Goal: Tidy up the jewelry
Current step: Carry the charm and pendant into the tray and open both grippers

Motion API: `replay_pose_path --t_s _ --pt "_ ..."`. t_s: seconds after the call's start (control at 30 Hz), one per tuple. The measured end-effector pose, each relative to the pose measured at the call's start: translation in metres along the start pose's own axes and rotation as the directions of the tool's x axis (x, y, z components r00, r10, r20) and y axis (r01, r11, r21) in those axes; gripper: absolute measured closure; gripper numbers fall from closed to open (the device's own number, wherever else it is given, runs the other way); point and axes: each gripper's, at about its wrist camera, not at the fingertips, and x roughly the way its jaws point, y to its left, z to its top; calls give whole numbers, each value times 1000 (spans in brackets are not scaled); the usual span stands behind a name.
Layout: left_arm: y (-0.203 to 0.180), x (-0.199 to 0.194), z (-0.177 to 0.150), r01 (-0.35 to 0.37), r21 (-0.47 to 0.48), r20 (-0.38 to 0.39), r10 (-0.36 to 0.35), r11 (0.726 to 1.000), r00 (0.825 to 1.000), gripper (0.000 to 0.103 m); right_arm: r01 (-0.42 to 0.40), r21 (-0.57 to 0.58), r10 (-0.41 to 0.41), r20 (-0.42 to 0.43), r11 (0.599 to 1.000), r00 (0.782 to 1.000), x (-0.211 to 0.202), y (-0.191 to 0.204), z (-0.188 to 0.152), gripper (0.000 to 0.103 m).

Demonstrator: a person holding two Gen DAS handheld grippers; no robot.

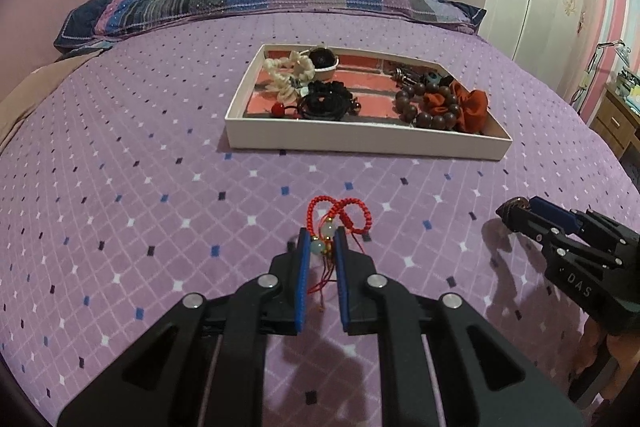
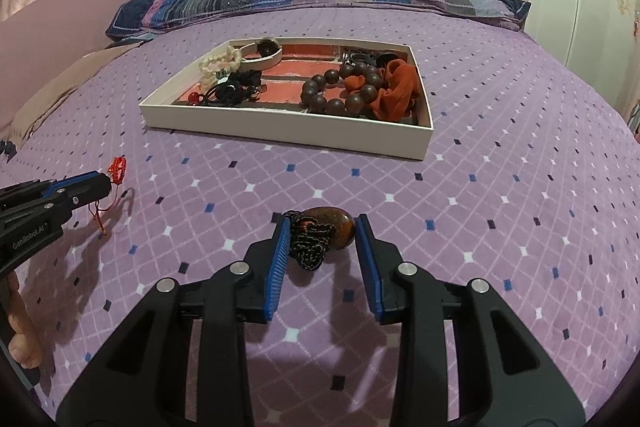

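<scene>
Both grippers carry loose pieces toward the tray: the left gripper has its fingers clamped on a red cord bracelet, and the right gripper has its fingers clamped on a brown stone pendant, both clear of the bed.

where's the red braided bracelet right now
The red braided bracelet is pinched in the left gripper, low centre of the left wrist view, lifted over the purple bedspread short of the white tray.
</scene>
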Motion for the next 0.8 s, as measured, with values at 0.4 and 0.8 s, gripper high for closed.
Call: replay_pose_path --t_s 0.4,0.8 --pt "-2 12 46 12 -2 54 -12 1000 998 90 22 30 -24 63 999 998 1 -11 41 69" --pt "-3 80 111 -17 32 29 16 999 999 90 83 79 -88 58 993 994 54 -25 99 69"
